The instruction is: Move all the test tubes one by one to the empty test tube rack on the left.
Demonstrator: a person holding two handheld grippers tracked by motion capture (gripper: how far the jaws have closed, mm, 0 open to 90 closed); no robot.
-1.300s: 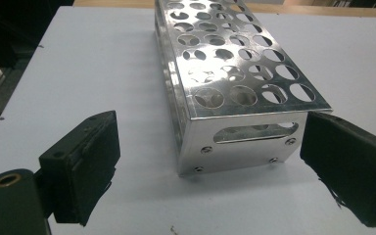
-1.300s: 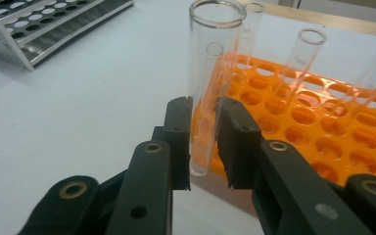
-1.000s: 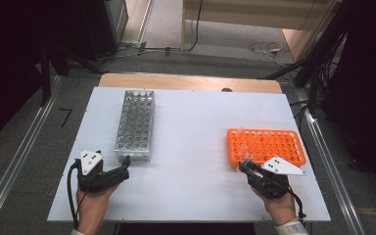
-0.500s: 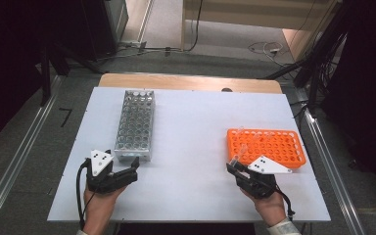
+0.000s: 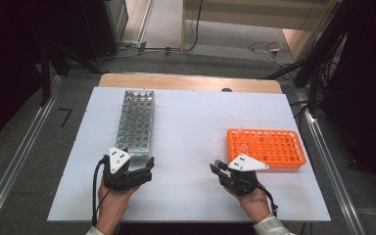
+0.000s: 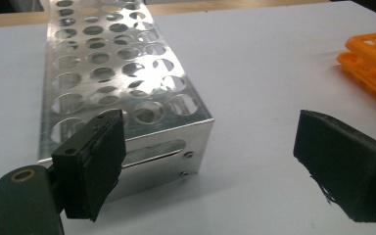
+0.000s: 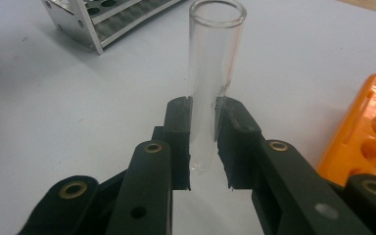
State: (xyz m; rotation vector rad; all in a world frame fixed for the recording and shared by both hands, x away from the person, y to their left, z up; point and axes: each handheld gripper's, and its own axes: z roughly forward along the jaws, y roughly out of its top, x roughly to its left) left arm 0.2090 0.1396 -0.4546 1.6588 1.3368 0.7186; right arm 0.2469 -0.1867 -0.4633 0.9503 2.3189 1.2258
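A clear glass test tube (image 7: pixel 214 54) stands upright between the pads of my right gripper (image 7: pixel 204 142), which is shut on its lower part. In the high view that gripper (image 5: pixel 217 169) hovers just left of the orange rack (image 5: pixel 267 147), near the table's front edge. My left gripper (image 5: pixel 149 170) sits at the near end of the metal rack (image 5: pixel 136 122). Its jaws stand wide apart in the left gripper view (image 6: pixel 210 166) and have just been closing a little, with nothing between them. The metal rack (image 6: pixel 122 73) lies just beyond the left pad.
The white table top (image 5: pixel 191 127) stretches between the two racks. The orange rack (image 7: pixel 367 137) holds a few clear tubes at its far left corner. A wooden strip runs along the table's far edge, with cables on the floor beyond.
Both hands have moved inward: the left gripper to the right past the metal rack's near end, the right gripper to the left with the tube, away from the orange rack.
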